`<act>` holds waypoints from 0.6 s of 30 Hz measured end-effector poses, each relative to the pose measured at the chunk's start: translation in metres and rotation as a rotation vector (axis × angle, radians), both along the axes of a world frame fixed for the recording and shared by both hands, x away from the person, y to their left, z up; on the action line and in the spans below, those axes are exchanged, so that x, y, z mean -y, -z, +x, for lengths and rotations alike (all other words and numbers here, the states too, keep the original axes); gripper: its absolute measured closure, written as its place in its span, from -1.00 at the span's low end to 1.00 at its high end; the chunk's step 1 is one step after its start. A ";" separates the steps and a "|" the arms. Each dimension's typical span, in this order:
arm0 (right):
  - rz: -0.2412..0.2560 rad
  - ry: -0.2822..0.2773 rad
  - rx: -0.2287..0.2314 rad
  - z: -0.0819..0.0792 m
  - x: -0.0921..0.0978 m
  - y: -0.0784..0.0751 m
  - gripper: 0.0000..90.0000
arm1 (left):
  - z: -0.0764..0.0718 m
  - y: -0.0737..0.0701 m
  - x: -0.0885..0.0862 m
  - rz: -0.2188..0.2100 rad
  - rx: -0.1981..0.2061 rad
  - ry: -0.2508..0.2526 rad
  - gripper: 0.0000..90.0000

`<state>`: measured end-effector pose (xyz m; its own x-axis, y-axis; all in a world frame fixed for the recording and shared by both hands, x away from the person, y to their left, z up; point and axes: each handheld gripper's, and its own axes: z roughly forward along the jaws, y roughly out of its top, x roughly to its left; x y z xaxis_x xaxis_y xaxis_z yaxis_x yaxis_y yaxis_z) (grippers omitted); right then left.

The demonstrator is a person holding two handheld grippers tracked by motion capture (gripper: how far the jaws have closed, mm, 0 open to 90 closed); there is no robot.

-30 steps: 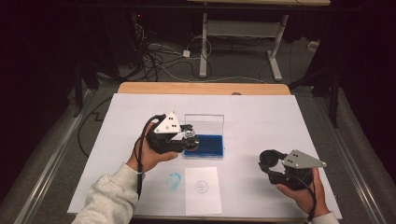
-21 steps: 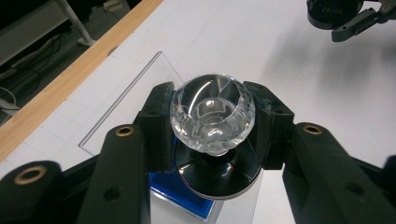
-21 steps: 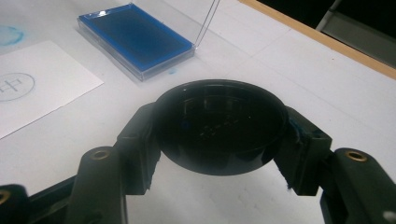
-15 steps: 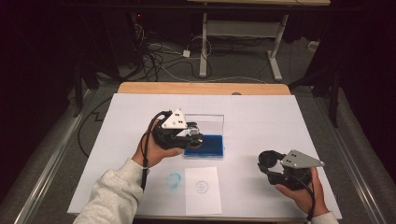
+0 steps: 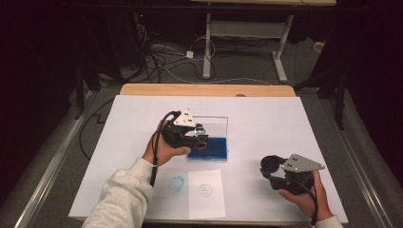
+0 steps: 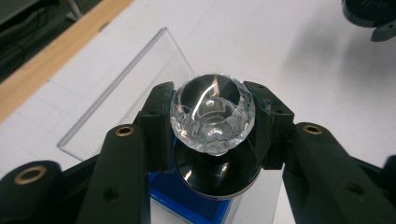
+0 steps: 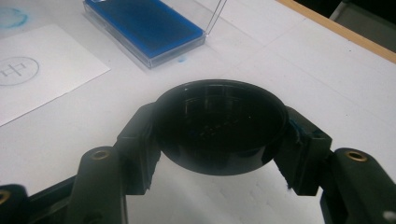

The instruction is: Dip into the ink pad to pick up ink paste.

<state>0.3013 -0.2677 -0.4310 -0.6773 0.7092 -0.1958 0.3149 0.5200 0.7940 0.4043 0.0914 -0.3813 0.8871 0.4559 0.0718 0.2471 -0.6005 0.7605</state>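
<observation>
Left gripper view: one stamp [image 6: 213,122], faceted clear knob above a round black base, clamped by the knob between the jaws of the left gripper [image 6: 212,126]; it hangs directly over the blue ink pad [image 6: 187,200]. Over the last second this gripper has carried the stamp from the pad's left edge to above its blue surface [image 5: 209,148]; judged, inking is the step in hand, with contact not confirmed.

- Ink pad: one, in a clear case with its lid [image 5: 213,124] standing open.
- Black round cap [image 7: 219,126]: one, gripped at its sides by the right gripper [image 5: 272,172], held near the table's right front; unchanged in place.
- Paper sheet [image 5: 205,194]: one, bearing one circular printed mark [image 5: 205,190].
- Blue ring smudge [image 5: 177,183]: one, on the white table cover [image 5: 285,123] just left of the sheet.
- Grippers: two.
</observation>
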 end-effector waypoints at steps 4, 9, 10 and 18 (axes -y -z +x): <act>-0.015 -0.001 0.001 -0.002 0.000 0.002 -0.14 | 0.005 0.012 0.003 0.013 -0.012 0.001 0.22; -0.014 0.000 0.002 -0.002 0.000 0.001 -0.14 | 0.010 0.025 0.004 0.030 -0.025 -0.022 0.22; -0.015 0.000 0.001 -0.002 0.000 0.002 -0.14 | 0.011 0.026 0.004 0.037 -0.026 -0.025 0.22; -0.018 0.003 -0.003 -0.002 -0.001 0.003 -0.14 | 0.012 0.039 0.005 0.042 -0.042 -0.036 0.22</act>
